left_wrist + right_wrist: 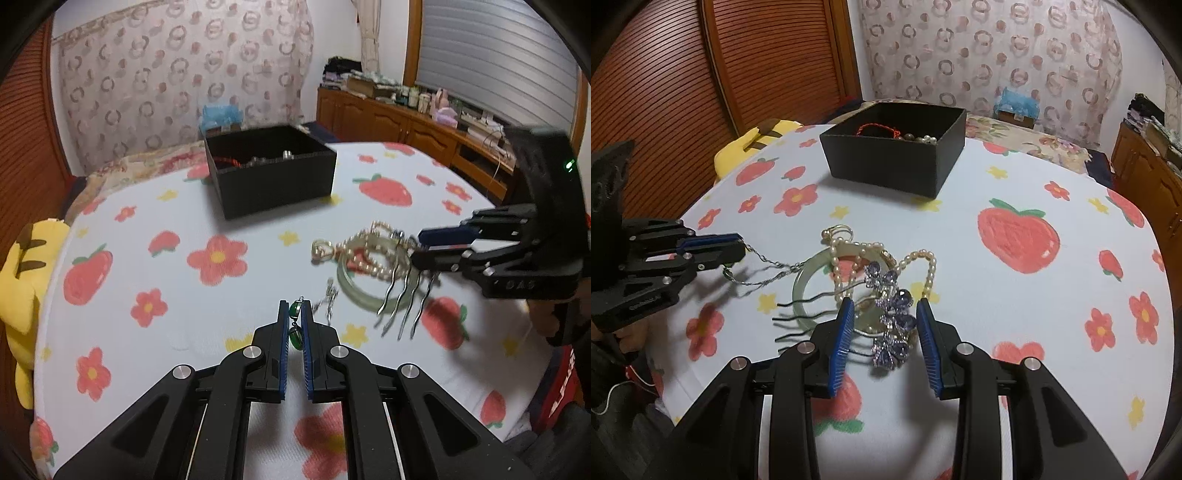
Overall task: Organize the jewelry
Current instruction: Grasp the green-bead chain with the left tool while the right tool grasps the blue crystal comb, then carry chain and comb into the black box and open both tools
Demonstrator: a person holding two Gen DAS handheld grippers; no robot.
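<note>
The left tongs [294,325] sit low over the strawberry-print cloth [147,258], nearest of all, pressed together on a green pendant [295,312]. The stones stand edge-on between the blue pads, and the silver chain [768,264] runs from there back to the heap, its far end lying against the jade bangle [801,291]. The grip looks chosen to lift the pendant first so the chain trails free instead of dragging its neighbours.

Beside it, on the heap itself, the right tongs [886,332] stand wide apart, 1 pad on either side of the purple jewelled hair comb [892,325]. I cannot see either pad touching it; they seem to be straddling the jewelled head, which I judge the firmest place to pinch, since the 4 wavy prongs point away toward the left tongs. Just behind the comb, a pearl strand [849,258] loops over the bangle, so a careless lift could snag it.

Well beyond the heap, the black box [894,155] waits open on the cloth, already holding a red cord bracelet [875,128] and some pearls. It looks like the home for every piece, so most of the sorting remains.
</note>
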